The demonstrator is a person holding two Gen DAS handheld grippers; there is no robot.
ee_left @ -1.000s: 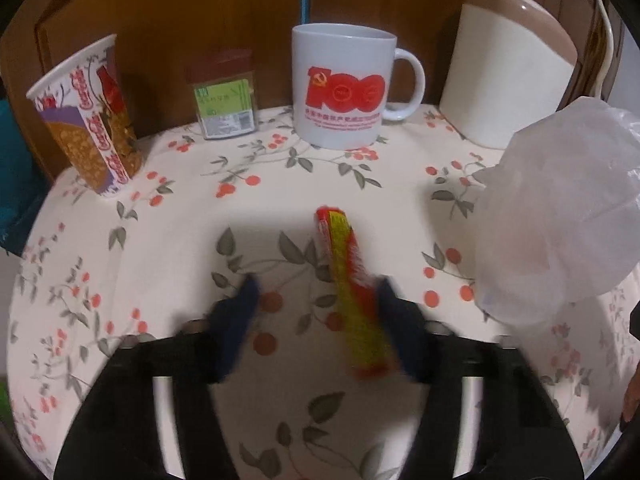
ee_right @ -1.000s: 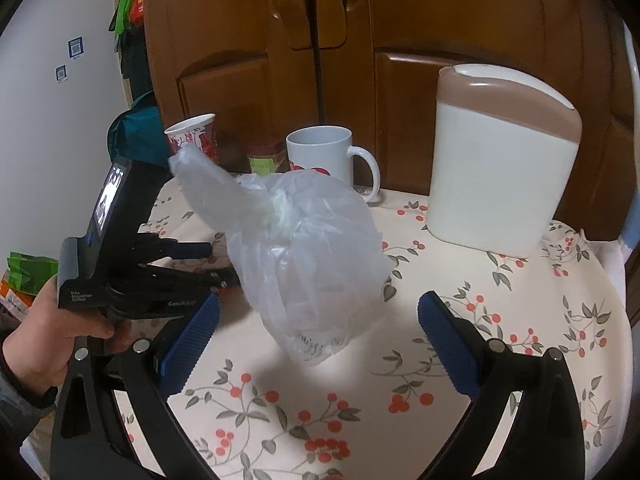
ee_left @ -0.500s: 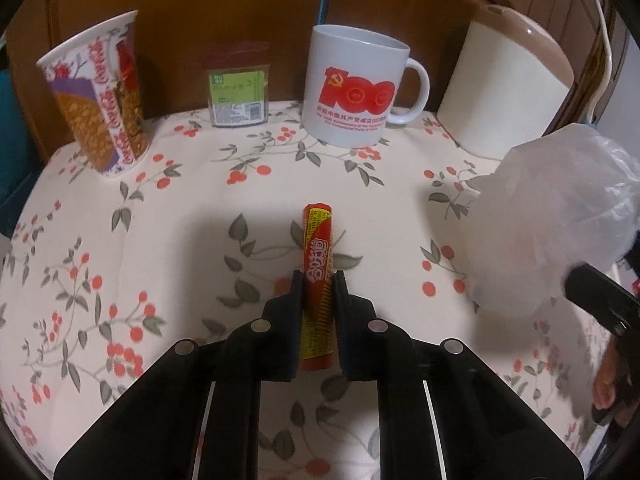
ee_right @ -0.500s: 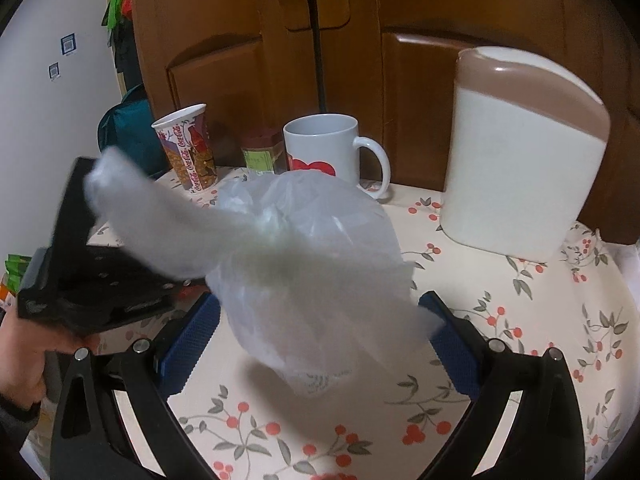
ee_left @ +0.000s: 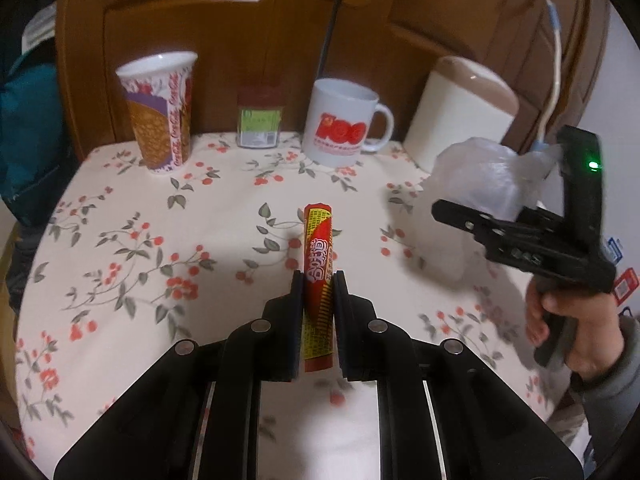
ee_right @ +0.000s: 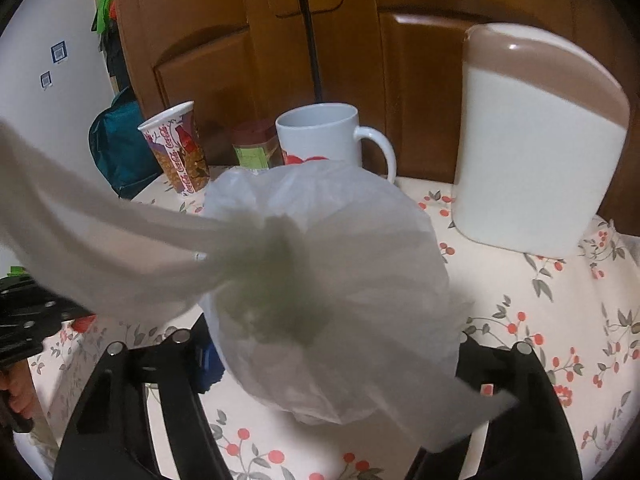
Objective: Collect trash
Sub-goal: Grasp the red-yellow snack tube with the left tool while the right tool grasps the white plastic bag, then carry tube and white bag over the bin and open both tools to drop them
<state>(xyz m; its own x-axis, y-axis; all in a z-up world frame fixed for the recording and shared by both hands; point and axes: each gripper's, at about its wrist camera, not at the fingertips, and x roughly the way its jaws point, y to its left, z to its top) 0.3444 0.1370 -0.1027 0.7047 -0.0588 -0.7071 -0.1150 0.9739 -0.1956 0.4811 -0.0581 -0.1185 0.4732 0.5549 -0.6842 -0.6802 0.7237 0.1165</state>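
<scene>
My left gripper (ee_left: 316, 280) is shut on a red and yellow candy wrapper tube (ee_left: 318, 276), held a little above the floral tablecloth (ee_left: 120, 240). A knotted white plastic bag (ee_right: 332, 280) sits between the fingers of my right gripper (ee_right: 332, 360); the bag hides the fingertips, and the jaws stand wide apart around it. The bag (ee_left: 476, 184) and the right gripper's body (ee_left: 520, 236) also show at the right of the left wrist view.
At the back of the table stand a Coca-Cola paper cup (ee_left: 160, 112), a small green-labelled jar (ee_left: 258, 120), a white mug with a red 100 (ee_left: 342, 124) and a white and brown container (ee_left: 460, 112). Wooden cabinet doors (ee_right: 280, 40) rise behind.
My left gripper closed on the wrapper tube and lifted it off the cloth. My right gripper moved in around the bag, which now fills its view.
</scene>
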